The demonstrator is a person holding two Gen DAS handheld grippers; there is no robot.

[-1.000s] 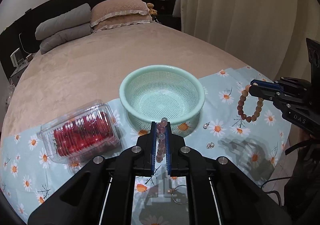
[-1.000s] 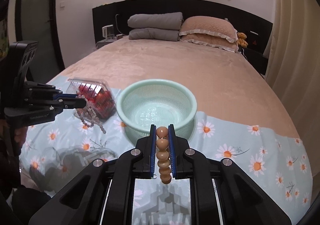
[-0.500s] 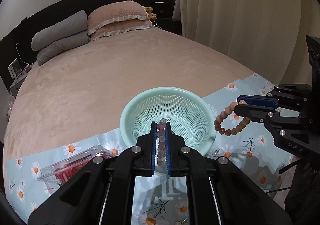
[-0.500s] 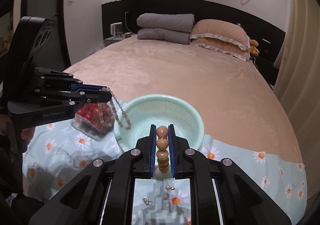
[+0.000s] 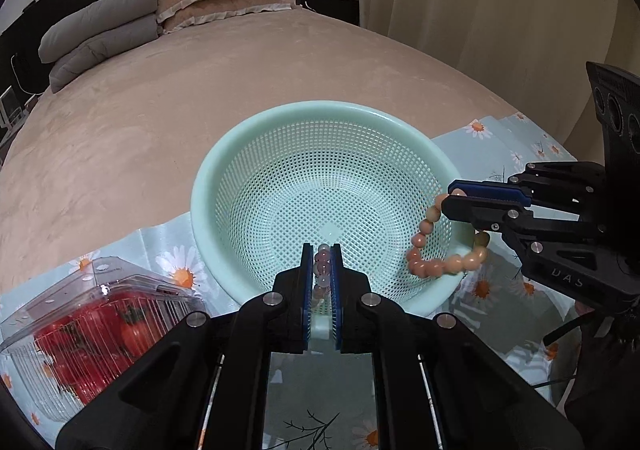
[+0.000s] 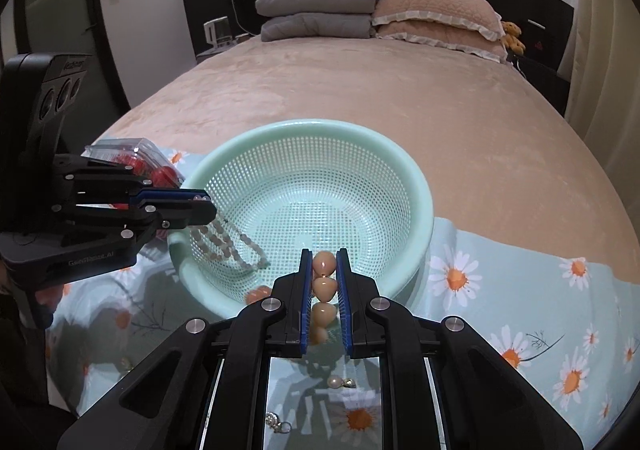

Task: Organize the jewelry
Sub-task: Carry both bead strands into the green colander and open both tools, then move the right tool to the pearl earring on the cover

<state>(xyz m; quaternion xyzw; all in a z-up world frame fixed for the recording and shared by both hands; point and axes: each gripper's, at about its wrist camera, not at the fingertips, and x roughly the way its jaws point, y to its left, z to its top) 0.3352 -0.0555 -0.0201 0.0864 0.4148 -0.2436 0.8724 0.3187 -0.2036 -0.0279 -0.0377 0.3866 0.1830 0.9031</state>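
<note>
A mint green mesh basket (image 5: 256,153) (image 6: 420,185) sits on a daisy-print cloth on the bed. My left gripper (image 5: 321,250) (image 6: 200,205) is shut on a pale pink beaded bracelet (image 5: 322,270) (image 6: 228,242), which hangs over the basket's left rim. My right gripper (image 6: 324,256) (image 5: 454,197) is shut on an orange-brown beaded bracelet (image 6: 322,286) (image 5: 432,262), which hangs over the basket's right rim. The basket's inside shows nothing lying in it.
A clear plastic box of red tomatoes (image 5: 92,330) (image 6: 136,157) lies left of the basket. Small earrings and pearls (image 6: 340,382) lie on the cloth (image 6: 520,290) below my right gripper. Pillows and folded grey bedding (image 6: 320,13) are at the far end of the bed.
Both grippers moved forward and closer to the basket, carrying their bracelets. The bracelets now hang over the basket's rim from either side.
</note>
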